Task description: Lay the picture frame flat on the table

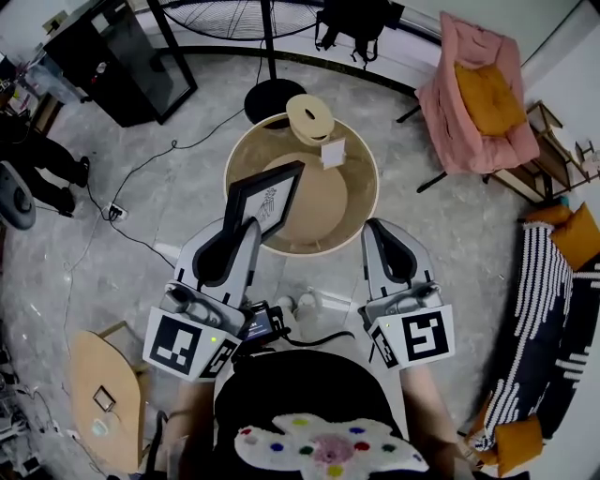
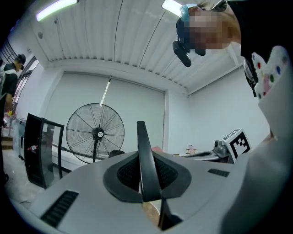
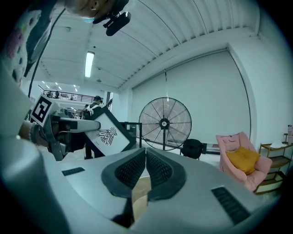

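The picture frame (image 1: pixel 272 202), black with a white print of a dark bird-like figure, is held tilted in the air over the near left rim of the round beige table (image 1: pixel 375 187). My left gripper (image 1: pixel 236 225) is shut on the frame's left edge. In the left gripper view that edge stands as a thin black bar (image 2: pixel 143 151) between the pads. In the right gripper view the frame (image 3: pixel 107 135) shows at the left. My right gripper (image 1: pixel 380 230) hovers at the table's near right rim, shut and empty, its pads meeting (image 3: pixel 145 160).
On the far side of the table lie a round wooden ring (image 1: pixel 309 117) and a small white card (image 1: pixel 333 152). A standing fan (image 1: pixel 258 19) and black cabinet (image 1: pixel 122 56) are beyond it, a pink armchair (image 1: pixel 478 94) is at the right, and a wooden stool (image 1: pixel 98 394) at the near left.
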